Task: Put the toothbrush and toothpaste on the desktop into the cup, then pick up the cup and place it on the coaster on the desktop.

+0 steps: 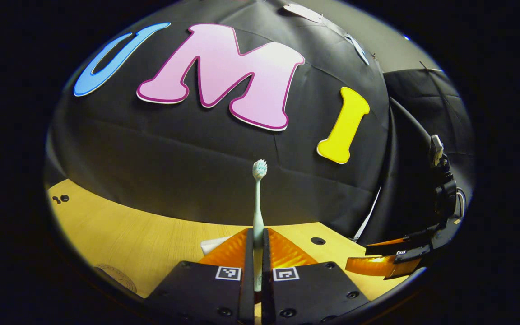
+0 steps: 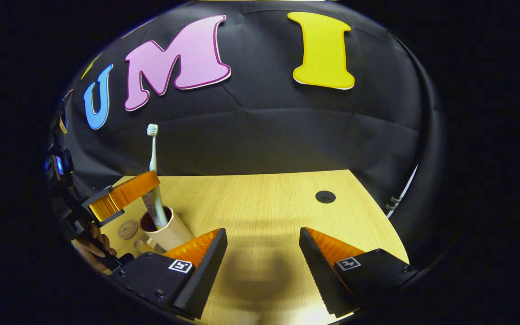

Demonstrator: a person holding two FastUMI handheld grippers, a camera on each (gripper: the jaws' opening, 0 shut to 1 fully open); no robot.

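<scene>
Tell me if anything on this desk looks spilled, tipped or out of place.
Nothing stands out. The cup stands upright on the desk, beside the coaster, with the toothpaste inside. The left gripper holds the toothbrush upright, its lower end in the cup.

Both cams low, wall-facing; share toothbrush [image 1: 258, 198].

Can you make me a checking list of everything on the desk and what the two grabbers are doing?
Surface: wooden desktop, with a round hole.
Job's things: toothbrush upright, bristles up, lower end inside the cup; toothpaste in the cup too; coaster beside the cup, bare.
Clutter: nothing seen.
Grippers: left gripper shut on the toothbrush handle; right gripper open, holding nothing.
Cables: a white cable at the desk's far edge.
Surroundings: black cloth wall.
</scene>
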